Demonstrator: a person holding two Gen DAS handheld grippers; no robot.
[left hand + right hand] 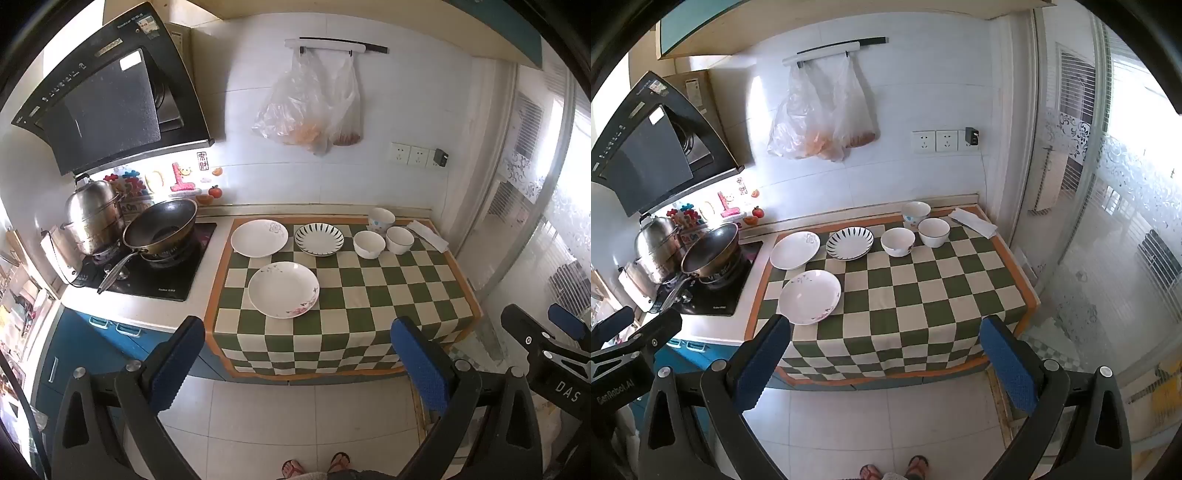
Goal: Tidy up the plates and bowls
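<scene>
Plates (283, 289) & bowls (369, 244) unlabelled; right tongs (550, 326) marked "DAS", left tongs (628, 325) "GenRobot.AI"; both released.

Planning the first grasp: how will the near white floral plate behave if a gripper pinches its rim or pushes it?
The floral plate looks like glazed ceramic: probably stiff, breakable, slick under the pads. It lies flat and shallow on the checkered cloth, so a push would likely slide it or bunch the cloth, not tip it.

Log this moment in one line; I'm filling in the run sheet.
stage: start | left tongs: open, empty | right tongs: open, empty | plates: three, apart | bowls: three, unstacked
</scene>
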